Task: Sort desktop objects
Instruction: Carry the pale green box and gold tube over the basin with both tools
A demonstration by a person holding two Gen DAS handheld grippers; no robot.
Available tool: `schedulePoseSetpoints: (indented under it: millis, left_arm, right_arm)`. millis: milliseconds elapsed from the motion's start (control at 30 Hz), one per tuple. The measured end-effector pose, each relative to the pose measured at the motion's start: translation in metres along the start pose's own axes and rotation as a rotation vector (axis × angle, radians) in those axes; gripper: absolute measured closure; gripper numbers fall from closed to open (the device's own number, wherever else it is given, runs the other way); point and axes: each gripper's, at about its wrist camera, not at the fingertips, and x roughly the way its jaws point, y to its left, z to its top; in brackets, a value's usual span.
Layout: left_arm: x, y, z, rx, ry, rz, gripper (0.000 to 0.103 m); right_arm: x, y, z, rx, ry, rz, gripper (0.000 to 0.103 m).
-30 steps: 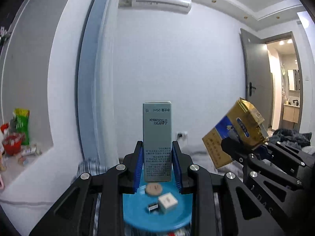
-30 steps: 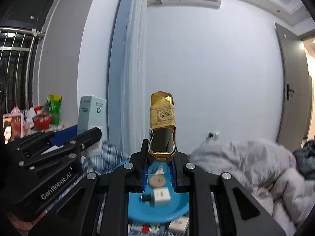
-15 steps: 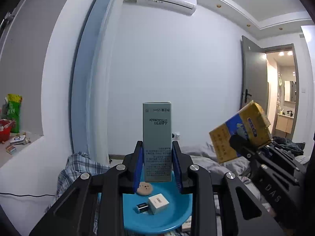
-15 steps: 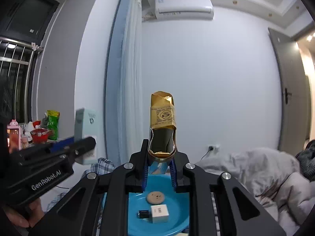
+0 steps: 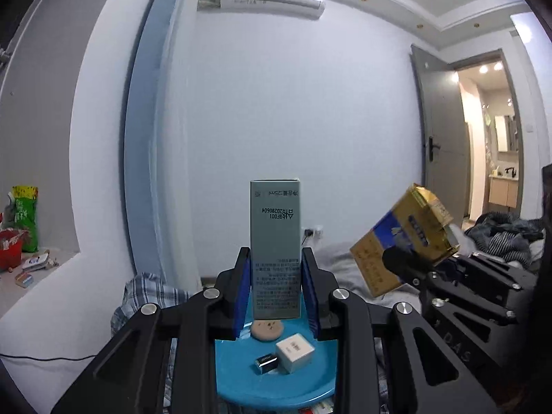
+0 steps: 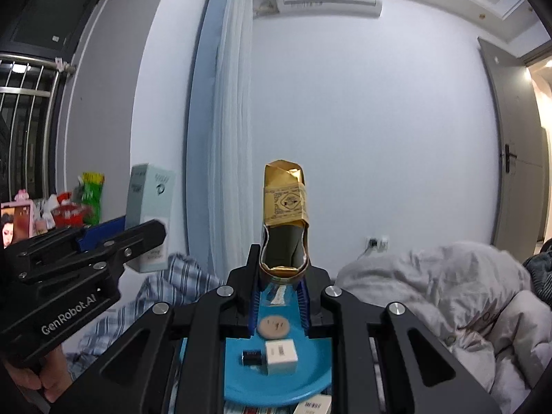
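My left gripper (image 5: 275, 293) has its jaws pinching a tall grey-green box (image 5: 275, 241) upright by its lower sides, held in the air above a blue plate (image 5: 276, 376). My right gripper (image 6: 278, 296) has its jaws clamped on the base of a torn-open gold pack (image 6: 284, 207), also held up over the plate, tilted as seen from the left view. On the plate lie a round tan biscuit (image 6: 274, 327), a white cube (image 6: 281, 357) and a small black piece (image 6: 251, 357) touching the cube, with a bed (image 6: 431, 286) behind.
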Motion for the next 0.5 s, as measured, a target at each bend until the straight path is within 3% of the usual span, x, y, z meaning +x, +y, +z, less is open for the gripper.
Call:
schedulePoseSetpoints:
  millis: [233, 500]
  left_arm:
    - [0.054, 0.013, -0.034, -0.032, 0.139, 0.024, 0.074]
    - [0.098, 0.028, -0.076, -0.096, 0.307, -0.019, 0.074]
  right_arm:
    - [0.032, -0.003, -0.03, 0.003, 0.104, -0.006, 0.086]
    - [0.068, -0.009, -0.07, 0.007, 0.242, -0.005, 0.086]
